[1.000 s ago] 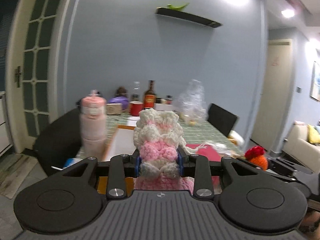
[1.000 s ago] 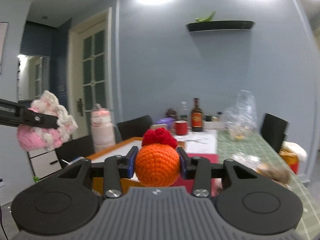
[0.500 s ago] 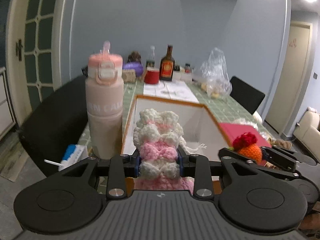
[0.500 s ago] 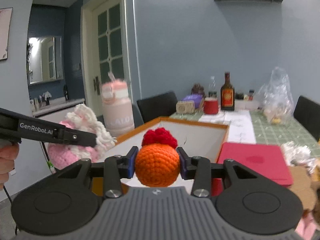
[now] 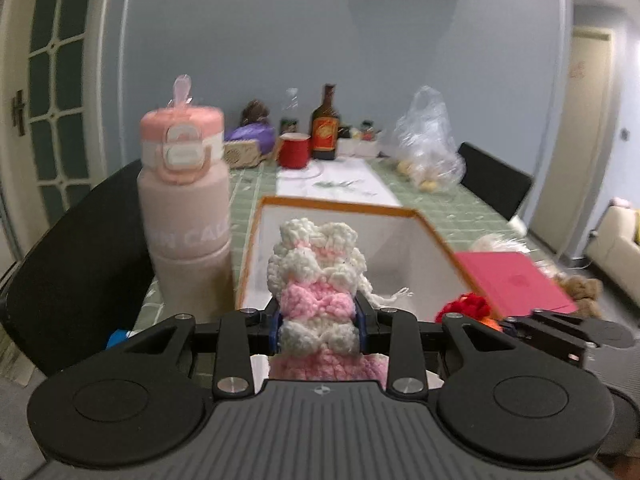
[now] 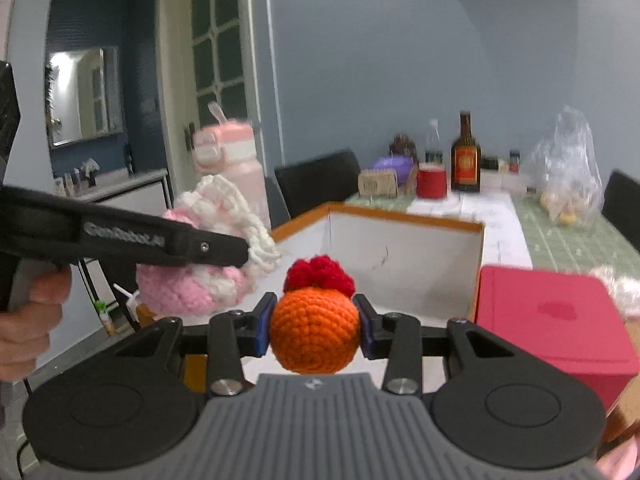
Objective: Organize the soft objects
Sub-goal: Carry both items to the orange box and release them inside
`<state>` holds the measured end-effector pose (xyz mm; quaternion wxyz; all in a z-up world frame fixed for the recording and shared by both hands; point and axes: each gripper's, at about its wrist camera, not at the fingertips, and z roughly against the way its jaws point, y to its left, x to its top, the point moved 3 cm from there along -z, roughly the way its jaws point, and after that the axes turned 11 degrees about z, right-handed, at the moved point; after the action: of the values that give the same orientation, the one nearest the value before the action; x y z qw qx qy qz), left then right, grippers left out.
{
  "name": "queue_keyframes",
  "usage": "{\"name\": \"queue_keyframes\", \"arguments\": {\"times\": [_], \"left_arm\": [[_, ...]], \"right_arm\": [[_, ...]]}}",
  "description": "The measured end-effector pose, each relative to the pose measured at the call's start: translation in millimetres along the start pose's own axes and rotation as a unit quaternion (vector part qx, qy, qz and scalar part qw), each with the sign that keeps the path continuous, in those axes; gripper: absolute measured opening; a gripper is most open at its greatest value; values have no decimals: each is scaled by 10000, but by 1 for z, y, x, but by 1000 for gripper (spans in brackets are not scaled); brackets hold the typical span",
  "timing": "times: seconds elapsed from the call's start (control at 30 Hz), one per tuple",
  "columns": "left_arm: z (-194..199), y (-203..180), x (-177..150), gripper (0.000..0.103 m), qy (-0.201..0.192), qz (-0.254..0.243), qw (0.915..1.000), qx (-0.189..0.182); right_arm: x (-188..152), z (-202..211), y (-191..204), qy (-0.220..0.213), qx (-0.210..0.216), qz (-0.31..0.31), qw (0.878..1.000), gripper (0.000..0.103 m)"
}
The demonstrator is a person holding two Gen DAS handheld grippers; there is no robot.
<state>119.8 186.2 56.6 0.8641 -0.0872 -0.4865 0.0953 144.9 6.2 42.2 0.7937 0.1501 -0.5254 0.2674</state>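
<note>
Pink-and-white crochet is bulging between the pads of the left gripper (image 5: 319, 320), which is pinching the knit piece (image 5: 316, 280) across its middle so that the ruffled top is standing up past the fingertips and the pink base is sagging back toward the body; a mid-body pinch like this is probably keeping the floppy yarn from slipping out. The right gripper (image 6: 315, 330) is likewise clamping on an orange ball (image 6: 315, 334) at its widest part, red tuft upward, the pads pressing into both flanks so the round shape cannot roll free. Both grippers are hanging side by side at the near edge of the box (image 5: 344, 210), an open white carton with an orange rim, and both toys are sitting above or just short of its near wall, not yet inside; I judge the box is the collecting place, and the pair is being carried in together to save a trip. Just left of the box a pink bottle (image 5: 188, 208) is standing upright, close enough to be knocked by the left gripper. To the right a red case (image 6: 556, 320) is lying touching or just beside the box. Farther off, a mug (image 5: 294, 151), a brown bottle (image 5: 326, 128) and a plastic bag (image 5: 428, 148) are crowding the far end of the table (image 5: 448, 204).
</note>
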Motion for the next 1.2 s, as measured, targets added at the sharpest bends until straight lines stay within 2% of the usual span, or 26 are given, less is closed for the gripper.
{"name": "queue_keyframes", "arguments": {"times": [0.2,0.27,0.4,0.47,0.5,0.7,0.9,1.03,1.2], "left_arm": [[-10,8,-11,44,113,-176,9998,-13],[-11,17,-15,54,57,16,10000,0],[-2,27,-25,64,-101,193,9994,-258],[7,27,-27,74,-205,149,9991,-333],[12,26,-28,75,-253,106,9990,-359],[41,33,-28,76,-644,329,9973,-113],[49,42,-30,76,-628,421,9971,-76],[50,40,-30,76,-606,413,9973,-44],[52,32,-32,76,-606,147,9979,-190]], "right_arm": [[-2,-12,0,175,-12,-91,9998,40],[-4,-15,-1,219,8,-145,9997,40],[-7,-20,-2,284,46,-209,9994,40],[-9,-21,-2,316,48,-198,9993,40],[-9,-22,-2,321,48,-196,9993,40],[-12,-22,-1,314,67,-242,9992,40],[-10,-26,2,336,114,-362,9987,40],[-10,-24,5,339,-182,-216,9990,40],[-8,-18,8,348,-265,-53,9990,40]]}}
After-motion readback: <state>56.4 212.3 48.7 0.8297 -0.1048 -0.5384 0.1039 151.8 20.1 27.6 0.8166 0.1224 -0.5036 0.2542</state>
